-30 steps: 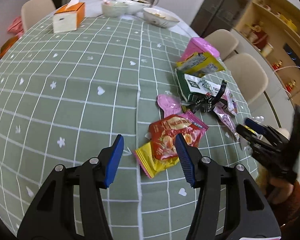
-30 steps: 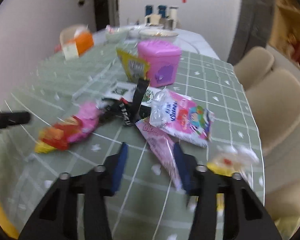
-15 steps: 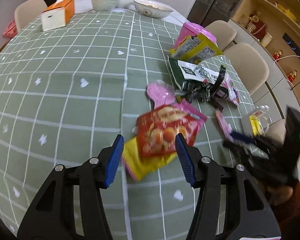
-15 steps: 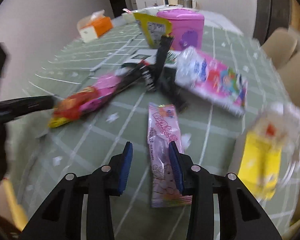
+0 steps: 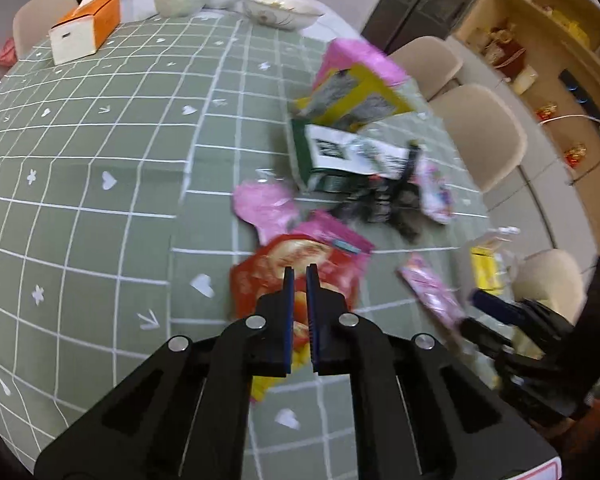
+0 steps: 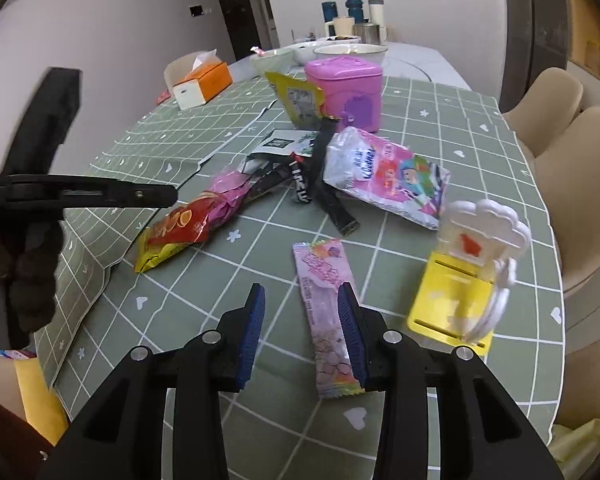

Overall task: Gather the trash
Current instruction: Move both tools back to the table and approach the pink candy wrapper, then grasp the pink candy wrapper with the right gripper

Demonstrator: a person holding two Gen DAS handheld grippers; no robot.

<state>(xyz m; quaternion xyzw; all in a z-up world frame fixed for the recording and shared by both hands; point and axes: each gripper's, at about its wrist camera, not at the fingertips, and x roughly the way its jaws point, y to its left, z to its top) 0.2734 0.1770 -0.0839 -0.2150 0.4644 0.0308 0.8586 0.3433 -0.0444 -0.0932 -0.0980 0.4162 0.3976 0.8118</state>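
Since 1 second ago, left gripper (image 5: 299,280) has closed above the red snack packet (image 5: 300,264), seemingly empty, print blurred; right gripper (image 6: 302,304) apart beside pink wrapper (image 6: 326,288).

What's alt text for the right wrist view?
Right gripper, open, hovers over a pink wrapper on a green checked tablecloth. Ahead lie more snack wrappers and a pink box; the left gripper reaches in over a red packet.

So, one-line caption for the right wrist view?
Right gripper open over a pink wrapper on the green tablecloth, snack litter beyond.
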